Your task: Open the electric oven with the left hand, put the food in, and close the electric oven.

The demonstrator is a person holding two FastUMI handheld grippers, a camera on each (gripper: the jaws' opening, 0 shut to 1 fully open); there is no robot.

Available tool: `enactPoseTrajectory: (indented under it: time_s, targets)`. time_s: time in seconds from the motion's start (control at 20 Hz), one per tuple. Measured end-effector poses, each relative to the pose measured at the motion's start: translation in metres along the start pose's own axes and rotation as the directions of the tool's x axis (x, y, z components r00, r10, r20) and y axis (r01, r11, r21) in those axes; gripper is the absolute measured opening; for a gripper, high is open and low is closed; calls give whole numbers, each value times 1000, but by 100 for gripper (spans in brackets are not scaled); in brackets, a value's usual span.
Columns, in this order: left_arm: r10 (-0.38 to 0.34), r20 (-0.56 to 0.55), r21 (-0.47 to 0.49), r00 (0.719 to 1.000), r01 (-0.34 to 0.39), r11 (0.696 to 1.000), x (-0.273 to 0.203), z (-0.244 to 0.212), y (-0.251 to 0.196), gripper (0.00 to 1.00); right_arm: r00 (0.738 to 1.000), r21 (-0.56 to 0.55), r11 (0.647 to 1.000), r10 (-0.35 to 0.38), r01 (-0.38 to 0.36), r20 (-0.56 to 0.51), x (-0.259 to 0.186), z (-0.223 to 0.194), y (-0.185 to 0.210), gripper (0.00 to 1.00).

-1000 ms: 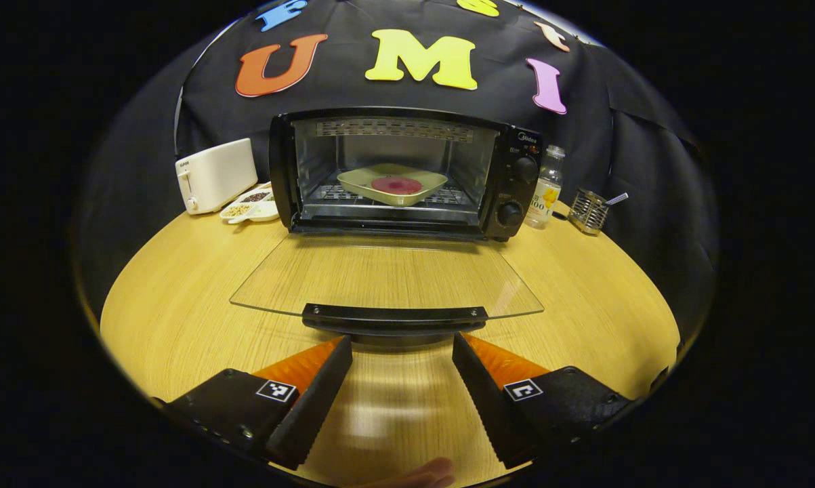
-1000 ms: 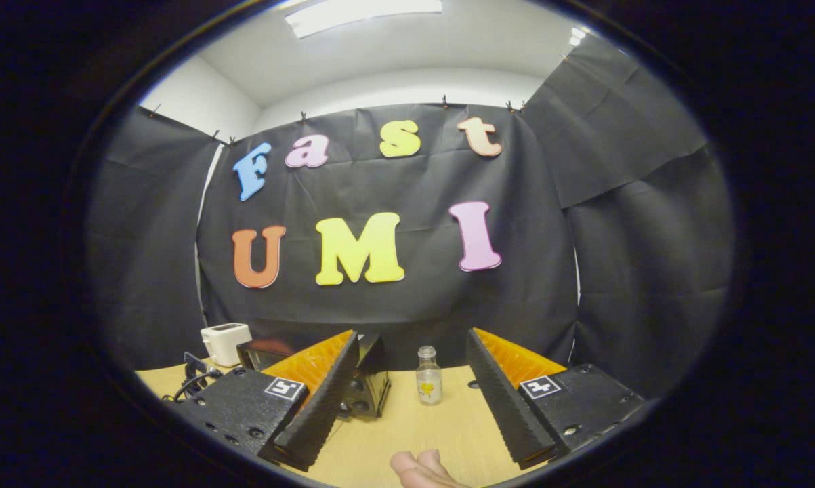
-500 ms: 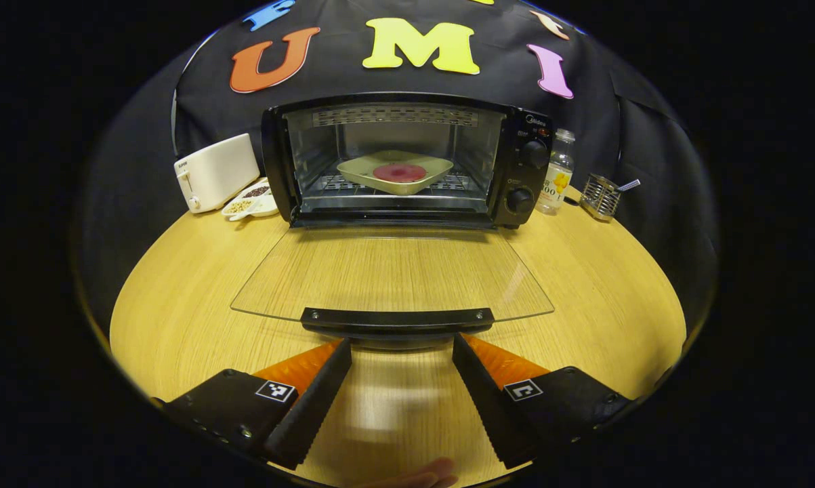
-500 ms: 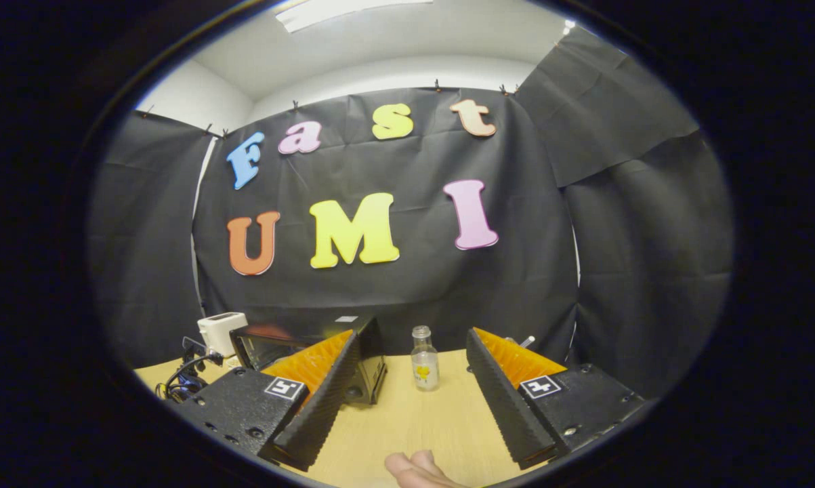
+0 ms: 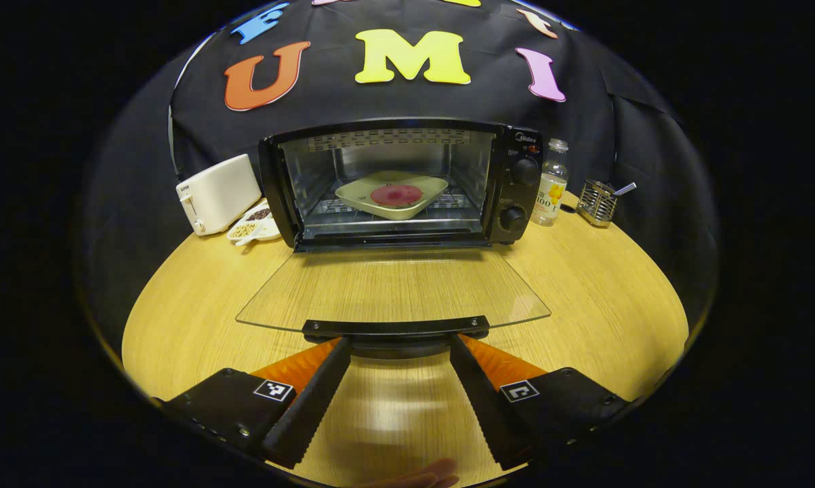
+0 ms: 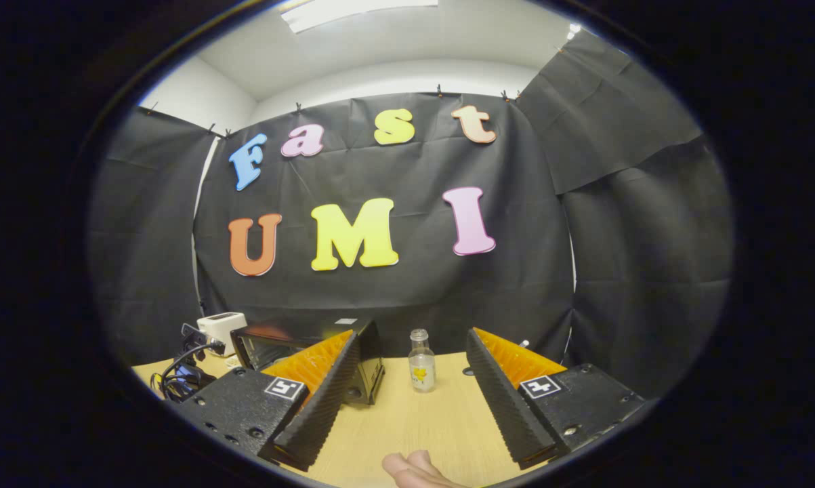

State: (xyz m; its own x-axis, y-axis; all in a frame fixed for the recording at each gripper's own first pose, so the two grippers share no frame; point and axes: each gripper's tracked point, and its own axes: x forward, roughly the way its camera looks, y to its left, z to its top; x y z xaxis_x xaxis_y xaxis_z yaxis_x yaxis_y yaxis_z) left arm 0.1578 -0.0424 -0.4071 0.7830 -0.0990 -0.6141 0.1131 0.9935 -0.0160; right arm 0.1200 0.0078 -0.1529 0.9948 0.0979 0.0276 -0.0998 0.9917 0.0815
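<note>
The black electric oven (image 5: 515,186) stands at the back of the round wooden table, its glass door (image 5: 393,288) folded flat toward me. Inside on the rack rests a pale square plate (image 5: 391,194) with a red round piece of food (image 5: 395,195). The door's black handle (image 5: 395,328) lies just past my left gripper (image 5: 399,352), which is open, its fingertips right at the handle with nothing between them. In the right gripper view the oven (image 6: 370,362) shows partly behind the open right gripper (image 6: 412,339), which is held off to the oven's right and is empty.
A white toaster (image 5: 217,193) and a small dish of seeds (image 5: 253,222) sit left of the oven. A clear bottle (image 5: 549,184) and a metal mesh holder (image 5: 595,202) stand to its right. The bottle (image 6: 420,362) lies between the right gripper's fingers, farther off.
The left gripper has crept forward to the door handle and tilted a little. The right gripper's view has drifted slightly. The oven door stays flat.
</note>
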Motion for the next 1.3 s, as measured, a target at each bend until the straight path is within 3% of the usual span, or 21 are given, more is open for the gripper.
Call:
enactPoseTrajectory:
  time_s: [0.05,0.2,0.3,0.75,1.05,1.3]
  targets:
    - [0,16,0,1000,0,1000,-3,5,0,95,1000,-2,1000,0,0,0,-1,0,1,100]
    - [3,71,12,997,-4,1000,-9,26,2,95,1000,-8,1000,0,0,2,-4,4,4,96]
    - [4,83,2,997,-4,1000,-11,34,3,95,1000,-13,1000,-3,3,5,-5,7,4,100]
    - [2,113,36,994,-6,999,-16,63,6,95,999,-50,998,-31,32,16,-17,17,-3,100]
    - [-4,188,66,982,-9,998,-15,96,13,98,999,-43,999,-33,34,25,-35,25,-6,100]
    - [-24,231,7,973,23,1000,-1,126,21,98,998,-56,997,-52,53,19,-55,32,-15,100]
